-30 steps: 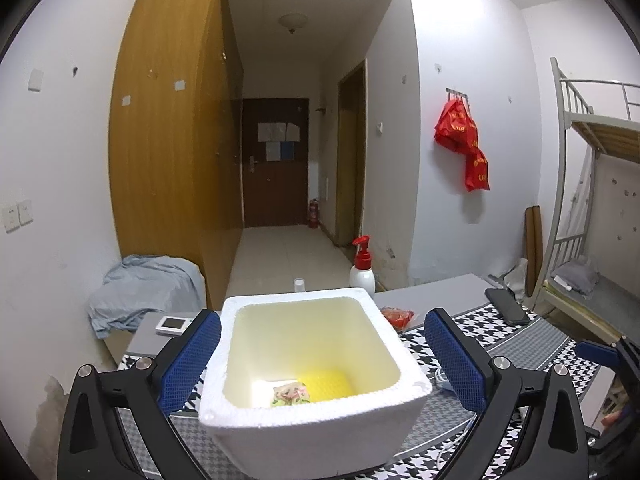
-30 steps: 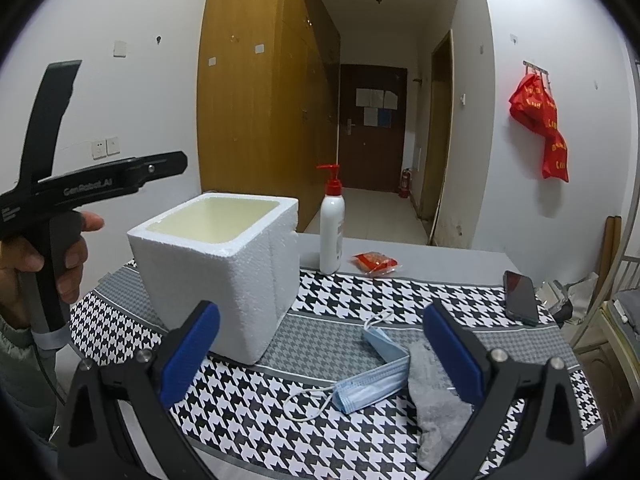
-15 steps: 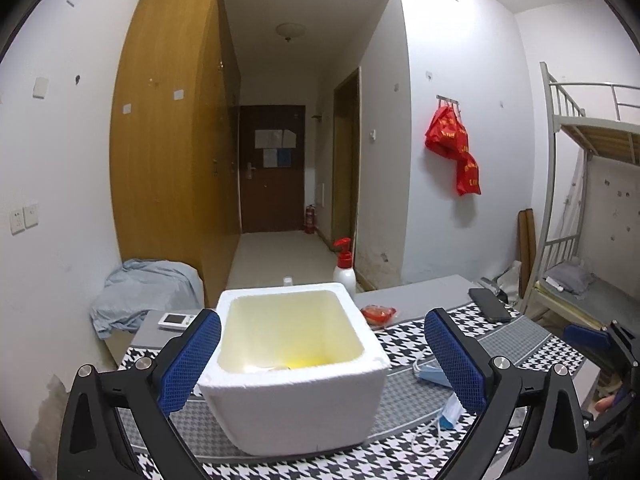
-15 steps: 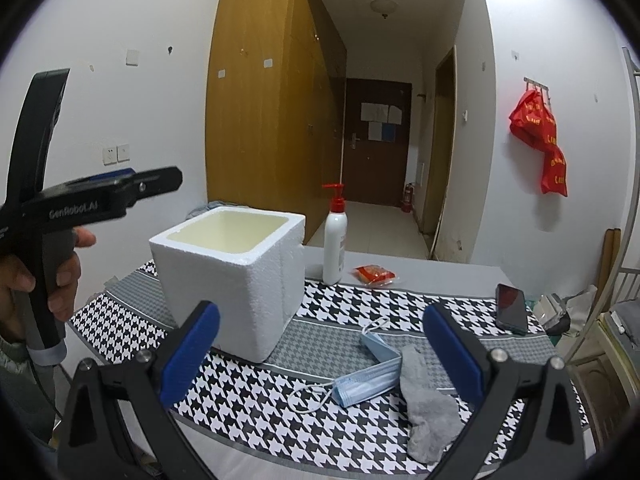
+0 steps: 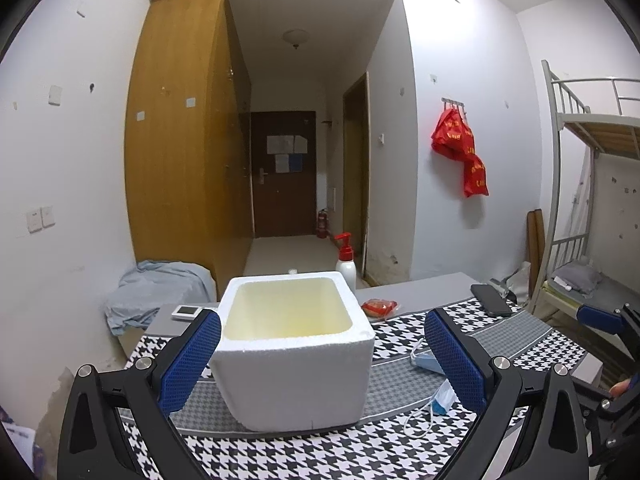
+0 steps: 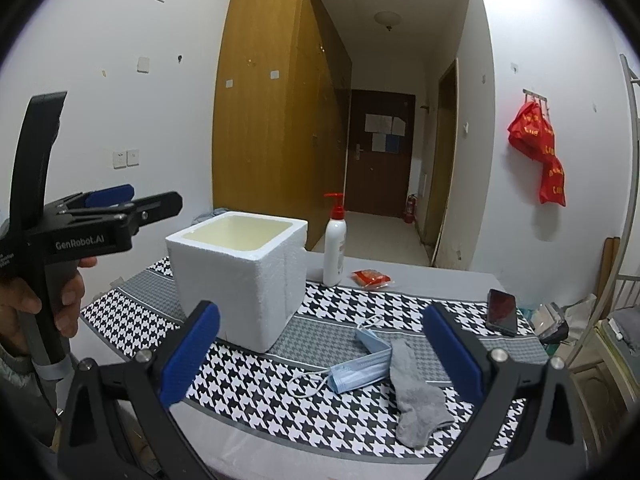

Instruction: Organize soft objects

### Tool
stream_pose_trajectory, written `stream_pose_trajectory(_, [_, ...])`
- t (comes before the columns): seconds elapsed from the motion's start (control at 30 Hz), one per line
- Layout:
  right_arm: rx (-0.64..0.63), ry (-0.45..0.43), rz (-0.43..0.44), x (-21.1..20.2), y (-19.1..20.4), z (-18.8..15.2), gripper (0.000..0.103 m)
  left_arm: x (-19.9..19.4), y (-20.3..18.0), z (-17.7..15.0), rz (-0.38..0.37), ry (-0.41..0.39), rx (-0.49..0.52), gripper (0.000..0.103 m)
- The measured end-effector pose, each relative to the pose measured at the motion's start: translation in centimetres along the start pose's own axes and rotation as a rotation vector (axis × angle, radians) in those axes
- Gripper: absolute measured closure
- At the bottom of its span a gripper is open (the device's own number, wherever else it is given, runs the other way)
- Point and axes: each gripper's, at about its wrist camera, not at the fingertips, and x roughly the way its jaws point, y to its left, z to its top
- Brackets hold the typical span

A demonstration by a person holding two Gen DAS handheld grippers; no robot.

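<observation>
A white foam box (image 5: 294, 354) (image 6: 240, 276) stands open-topped on the houndstooth table cloth (image 6: 248, 392). My left gripper (image 5: 322, 360) is open and empty, held back from the box's near side; it also shows in the right wrist view (image 6: 120, 204). My right gripper (image 6: 320, 358) is open and empty above the cloth. Two blue face masks (image 6: 366, 360) (image 5: 430, 362) and a grey sock (image 6: 416, 394) lie right of the box, under the right gripper.
A white pump bottle (image 6: 335, 240) with a red top and a red snack packet (image 6: 371, 278) stand behind the box. A black phone (image 6: 502, 312) lies at the table's right. A bunk bed (image 5: 592, 216) is on the right.
Both grippers have pulled back and up from the table. The box looks smaller and its inside bottom is out of sight. Both stay open.
</observation>
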Motion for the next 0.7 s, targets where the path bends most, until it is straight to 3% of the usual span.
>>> stream_pose_trajectory(0.5, [0.014, -0.070, 0.026, -1.8, -0.3, -1.1, 0.000, -2.8, -1.4, -1.8, 0.035, -0.039, 0.004, 0.001])
stream_pose_trajectory(0.7, [0.017, -0.076, 0.032, -2.0, -0.5, -1.7, 0.000, -3.2, -1.4, -2.7, 0.014, -0.044, -0.019, 0.001])
